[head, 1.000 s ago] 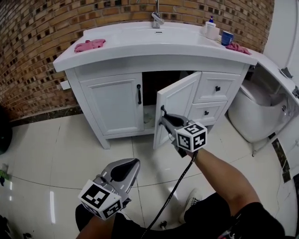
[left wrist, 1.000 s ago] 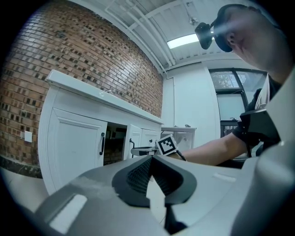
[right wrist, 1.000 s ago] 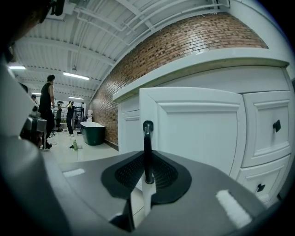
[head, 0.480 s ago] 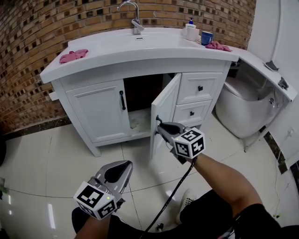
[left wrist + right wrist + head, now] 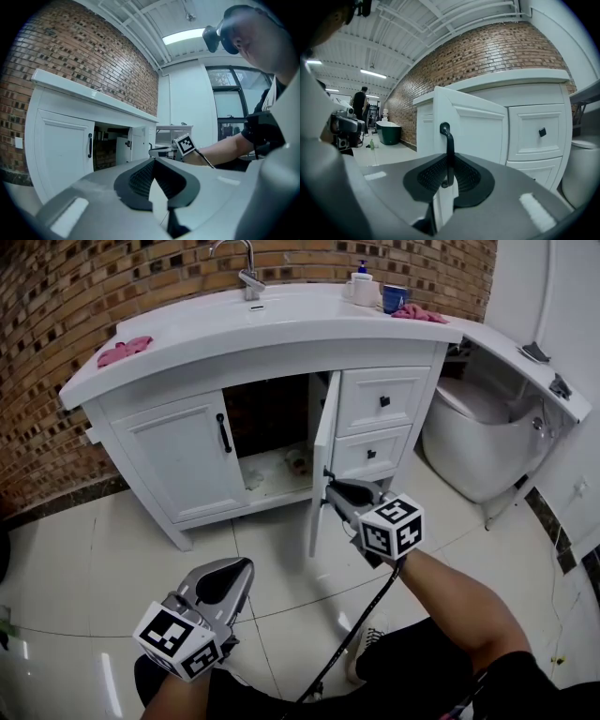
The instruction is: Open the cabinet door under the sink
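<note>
The white cabinet (image 5: pixel 178 460) under the sink has two doors. Its left door is closed, with a black handle (image 5: pixel 224 432). The right door (image 5: pixel 322 451) stands swung out, edge-on toward me, showing the dark inside (image 5: pixel 272 423). My right gripper (image 5: pixel 330 487) is shut on that door's black handle (image 5: pixel 449 150), which runs upright between the pads. My left gripper (image 5: pixel 234 579) hangs low over the floor tiles, in front of the closed door, shut with nothing in it; its tips (image 5: pixel 153 161) meet.
Two drawers (image 5: pixel 380 401) with black knobs sit right of the open door. A toilet (image 5: pixel 469 442) stands further right under a white ledge. Pink cloths (image 5: pixel 124 350), a cup and a faucet (image 5: pixel 246 273) are on the countertop. Small items lie on the cabinet floor (image 5: pixel 295 463).
The right door has swung further out, from partly open to roughly square with the cabinet front, with my right gripper still on its handle. My left gripper has drifted slightly left.
</note>
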Demonstrator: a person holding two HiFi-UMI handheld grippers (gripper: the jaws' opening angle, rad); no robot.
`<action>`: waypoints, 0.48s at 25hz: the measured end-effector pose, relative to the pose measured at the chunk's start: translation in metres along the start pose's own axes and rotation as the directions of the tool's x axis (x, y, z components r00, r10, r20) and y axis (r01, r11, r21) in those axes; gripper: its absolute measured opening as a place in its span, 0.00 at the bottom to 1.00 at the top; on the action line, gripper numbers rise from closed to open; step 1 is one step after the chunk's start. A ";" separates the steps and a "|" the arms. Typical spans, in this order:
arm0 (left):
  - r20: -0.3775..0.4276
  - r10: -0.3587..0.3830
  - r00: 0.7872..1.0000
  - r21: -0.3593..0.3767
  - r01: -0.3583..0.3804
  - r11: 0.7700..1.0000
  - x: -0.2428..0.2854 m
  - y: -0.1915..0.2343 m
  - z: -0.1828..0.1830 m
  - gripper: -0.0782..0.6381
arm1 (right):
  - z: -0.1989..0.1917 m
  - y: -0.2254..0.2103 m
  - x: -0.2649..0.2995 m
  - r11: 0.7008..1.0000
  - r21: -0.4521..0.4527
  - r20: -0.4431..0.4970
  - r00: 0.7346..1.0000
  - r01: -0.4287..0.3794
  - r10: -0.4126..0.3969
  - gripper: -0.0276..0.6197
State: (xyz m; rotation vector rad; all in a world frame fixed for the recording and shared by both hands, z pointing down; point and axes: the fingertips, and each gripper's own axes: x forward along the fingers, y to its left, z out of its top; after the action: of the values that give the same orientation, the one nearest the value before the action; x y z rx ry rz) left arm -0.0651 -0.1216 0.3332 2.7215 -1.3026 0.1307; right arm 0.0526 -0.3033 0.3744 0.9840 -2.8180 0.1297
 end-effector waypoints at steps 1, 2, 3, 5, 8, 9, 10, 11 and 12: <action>0.001 -0.003 1.000 0.001 0.003 1.000 0.002 -0.002 0.001 0.12 | -0.001 -0.004 -0.005 1.000 0.001 0.006 1.000 0.013 -0.013 0.11; 0.002 -0.007 1.000 0.004 0.007 1.000 0.003 -0.004 0.001 0.12 | -0.001 -0.008 -0.010 1.000 0.003 0.011 1.000 0.026 -0.026 0.11; 0.001 -0.012 1.000 0.008 0.012 1.000 0.006 -0.006 0.002 0.12 | -0.002 -0.013 -0.015 0.999 0.004 0.015 0.999 0.040 -0.040 0.11; -0.008 -0.023 1.000 0.012 0.023 1.000 0.012 -0.012 -0.001 0.12 | -0.004 -0.023 -0.026 0.997 0.011 0.014 0.997 0.071 -0.071 0.11; -0.016 -0.039 0.999 0.017 0.039 0.999 0.023 -0.020 -0.001 0.12 | -0.006 -0.042 -0.044 0.990 0.029 0.007 0.991 0.135 -0.135 0.10; -0.017 -0.043 0.999 0.021 0.043 0.999 0.026 -0.021 0.000 0.12 | -0.006 -0.049 -0.049 0.987 0.035 0.005 0.987 0.159 -0.159 0.10; -0.018 -0.047 0.999 0.025 0.047 0.999 0.028 -0.023 0.000 0.12 | -0.007 -0.056 -0.054 0.983 0.040 0.003 0.983 0.181 -0.181 0.10; -0.020 -0.051 0.999 0.027 0.051 0.998 0.030 -0.024 0.000 0.12 | -0.008 -0.062 -0.059 0.979 0.044 0.001 0.980 0.200 -0.201 0.09; -0.022 -0.054 0.998 0.026 0.055 0.998 0.032 -0.025 0.000 0.12 | -0.009 -0.068 -0.064 0.975 0.046 0.001 0.976 0.218 -0.218 0.09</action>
State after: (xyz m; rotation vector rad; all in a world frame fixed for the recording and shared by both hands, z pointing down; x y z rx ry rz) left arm -0.0257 -0.1309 0.3357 2.7674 -1.2290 0.1729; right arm 0.1455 -0.3163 0.3740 1.2969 -2.6996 0.1660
